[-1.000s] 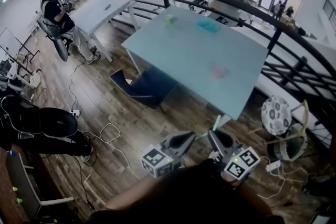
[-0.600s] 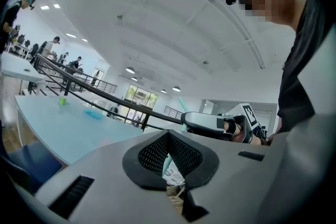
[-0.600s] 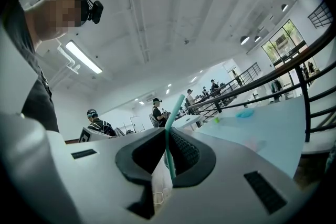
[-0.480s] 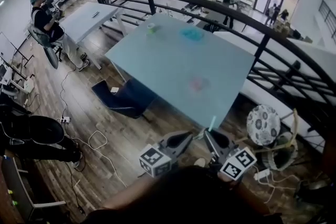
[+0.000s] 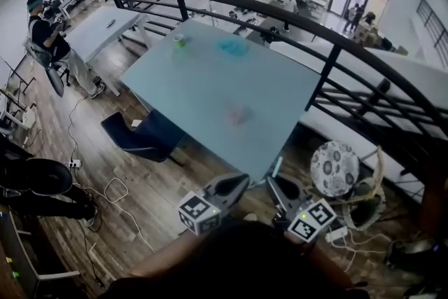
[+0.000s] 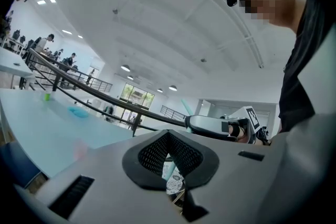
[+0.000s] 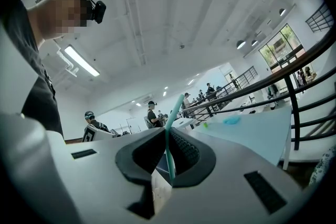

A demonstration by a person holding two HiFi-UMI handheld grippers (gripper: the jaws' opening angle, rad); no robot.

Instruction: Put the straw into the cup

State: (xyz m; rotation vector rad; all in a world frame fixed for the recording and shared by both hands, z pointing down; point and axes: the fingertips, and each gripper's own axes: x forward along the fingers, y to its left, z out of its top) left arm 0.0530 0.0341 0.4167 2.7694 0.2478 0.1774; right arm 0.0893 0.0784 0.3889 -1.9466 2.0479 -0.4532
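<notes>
An open-plan office gallery with a wooden floor and a black railing (image 5: 329, 38). A pale blue-green table (image 5: 210, 94) stands ahead of both claws, its near corner just in front of their tips.

The right gripper (image 5: 276, 182) is nipped narrowly on a teal straw (image 5: 278, 168), which stands up and slightly forward from between its pads. In the right gripper view the straw (image 7: 170, 134) crosses the pads upright. The left gripper (image 5: 238, 182) sits just beside it, level, with its jaws together and nothing between them.

Far ahead and to the left of the claws, near the table's back edge, is a small green cup (image 5: 178, 40), with a blue object (image 5: 231, 47) to its right. Nearer the claws is a pinkish object (image 5: 240, 114), too blurred to name.

A dark blue chair (image 5: 140, 136) stands to the left of the left gripper, and a patterned round seat (image 5: 334, 168) is just to the right of the right gripper.
</notes>
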